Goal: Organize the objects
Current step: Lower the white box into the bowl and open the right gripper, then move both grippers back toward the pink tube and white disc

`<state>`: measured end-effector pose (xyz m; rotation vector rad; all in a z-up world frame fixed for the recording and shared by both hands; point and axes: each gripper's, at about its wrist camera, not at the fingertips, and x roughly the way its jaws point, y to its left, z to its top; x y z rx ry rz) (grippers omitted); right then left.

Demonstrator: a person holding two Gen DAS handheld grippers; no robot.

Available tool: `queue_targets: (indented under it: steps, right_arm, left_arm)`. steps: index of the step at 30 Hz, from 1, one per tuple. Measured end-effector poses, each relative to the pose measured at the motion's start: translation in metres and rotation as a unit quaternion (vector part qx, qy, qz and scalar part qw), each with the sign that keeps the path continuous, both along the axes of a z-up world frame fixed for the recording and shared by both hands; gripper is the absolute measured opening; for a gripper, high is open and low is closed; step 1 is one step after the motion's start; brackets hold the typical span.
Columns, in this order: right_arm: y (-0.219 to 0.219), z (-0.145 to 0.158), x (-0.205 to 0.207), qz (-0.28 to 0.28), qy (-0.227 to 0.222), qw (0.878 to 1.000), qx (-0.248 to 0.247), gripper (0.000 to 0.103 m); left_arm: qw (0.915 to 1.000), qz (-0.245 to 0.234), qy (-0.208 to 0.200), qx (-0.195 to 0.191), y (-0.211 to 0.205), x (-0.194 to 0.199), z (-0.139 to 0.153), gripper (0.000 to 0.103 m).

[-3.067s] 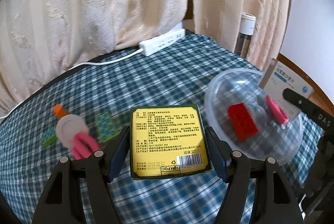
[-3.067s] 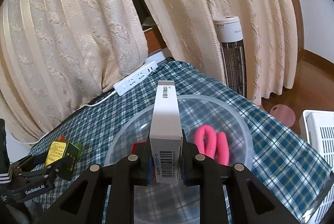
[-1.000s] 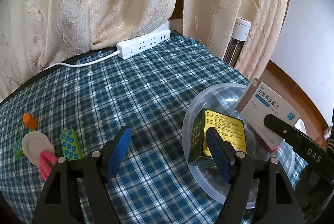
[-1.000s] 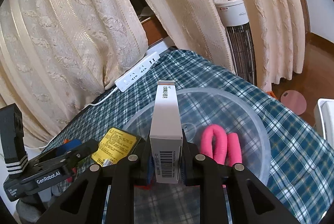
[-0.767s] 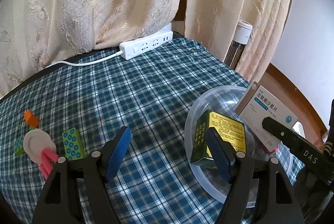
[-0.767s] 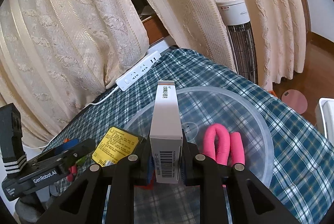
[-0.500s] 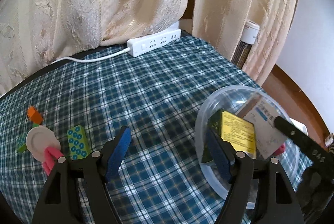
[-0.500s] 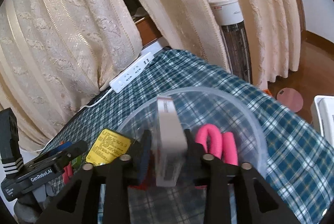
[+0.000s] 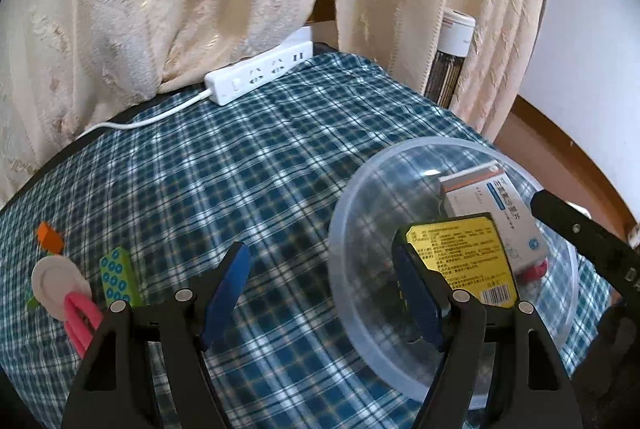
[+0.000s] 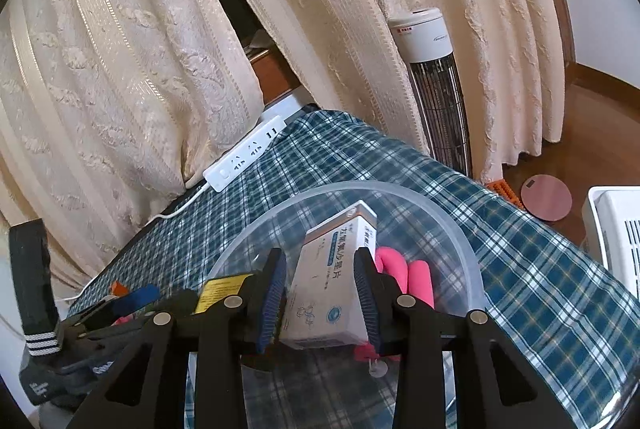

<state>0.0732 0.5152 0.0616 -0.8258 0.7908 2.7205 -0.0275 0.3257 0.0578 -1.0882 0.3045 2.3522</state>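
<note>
- In the clear bowl [image 9: 360, 197] on the checked cloth [image 9: 248, 165], my white medicine box [image 10: 334, 277] now lies tilted on its side; a second ago the right gripper [image 10: 320, 293] had it pinched upright.
- Right gripper's fingers have spread, and the box sits loose between them.
- The yellow box [image 9: 460, 261] is in the bowl too, partly under the white one. 3 seconds back the left gripper [image 9: 320, 293] was carrying it.
- Left gripper is wide open, holding nothing, one finger over the bowl rim.
- A pink loop [image 10: 404, 277] lies in the bowl beside the white box.
- Still out on the cloth: green brick [image 9: 118, 279], white disc [image 9: 60, 287], orange piece [image 9: 50, 235].
</note>
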Motion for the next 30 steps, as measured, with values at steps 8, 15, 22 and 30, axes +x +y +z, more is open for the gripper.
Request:
queue_targets:
  steps: [8, 15, 22, 30]
  right_arm:
    - [-0.007, 0.005, 0.003, 0.003, 0.002, 1.0, 0.007, 0.038]
    - [-0.022, 0.013, 0.005, 0.015, 0.008, 1.0, 0.012, 0.043]
    - [-0.042, 0.021, 0.008, 0.026, 0.015, 0.999, 0.02, 0.056]
    - [-0.072, 0.027, 0.003, 0.054, 0.014, 0.998, 0.03, 0.056]
  left_arm:
    - [0.9999, -0.009, -0.001, 0.006, -0.005, 0.008, 0.004, 0.076]
    - [0.9998, 0.007, 0.002, 0.02, -0.027, 0.012, 0.014, 0.076]
    - [0.9993, 0.025, 0.003, 0.028, -0.054, 0.015, 0.019, 0.076]
    - [0.9971, 0.067, 0.003, 0.037, -0.098, 0.01, 0.021, 0.076]
